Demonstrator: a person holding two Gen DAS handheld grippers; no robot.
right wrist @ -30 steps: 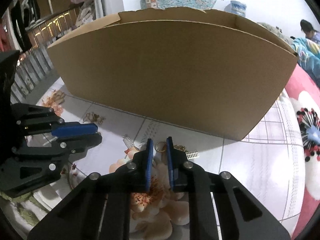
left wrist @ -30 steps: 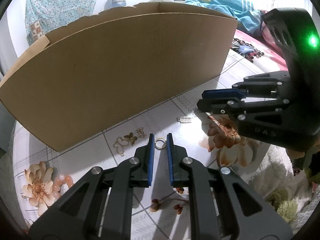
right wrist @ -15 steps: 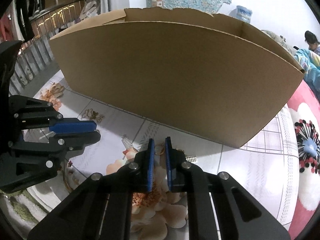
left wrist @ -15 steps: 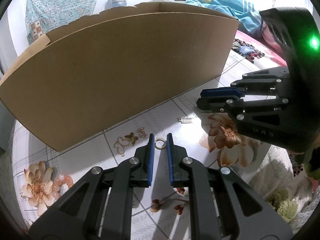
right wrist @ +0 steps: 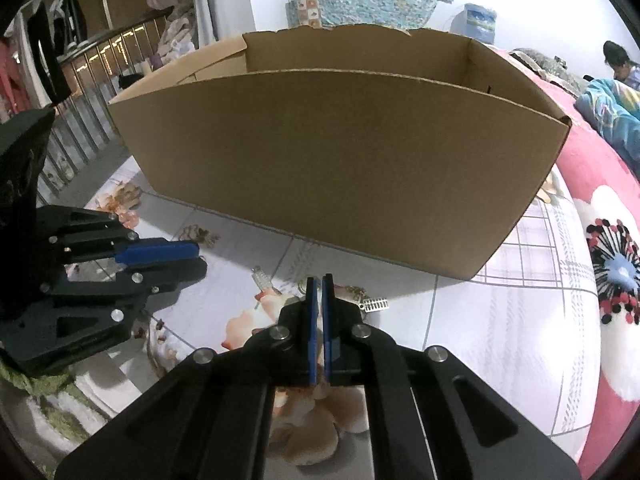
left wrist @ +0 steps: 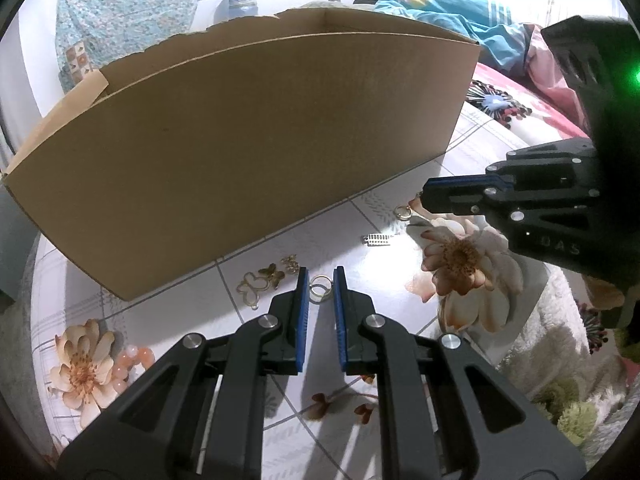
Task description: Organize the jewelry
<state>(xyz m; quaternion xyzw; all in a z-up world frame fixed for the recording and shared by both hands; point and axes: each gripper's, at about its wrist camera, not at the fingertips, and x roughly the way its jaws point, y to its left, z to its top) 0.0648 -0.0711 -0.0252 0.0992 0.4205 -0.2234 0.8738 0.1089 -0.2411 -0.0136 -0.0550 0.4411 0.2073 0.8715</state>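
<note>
A big open brown cardboard box (left wrist: 248, 152) stands across the far side of the white floral-print bedspread (left wrist: 404, 200), and the jewellery lies scattered on the cloth along its near wall. The person's two black grippers with blue pads are both low over these pieces. The left gripper (left wrist: 320, 288) is parted a little, straddling a pair of small gold rings (left wrist: 320, 285) that lie flat between its fingertips, not yet pinched. The right gripper (right wrist: 319, 284) is drawn almost closed; whether it has anything in its pads I cannot tell, since its tips cover the spot.

Close to the left of the rings sit thin gold butterfly-shaped charms (left wrist: 262, 282). Toward the right lie a small silver comb-like clip (left wrist: 377, 239) and another gold ring (left wrist: 402, 213), just beside the right gripper's tip.

To do this well, I would say the left gripper should close slowly with the tips pressed to the cloth, so the rings are caught across their width and not flicked aside. The soft bedding may give, so lift straight up, then carry over the box rim.
</note>
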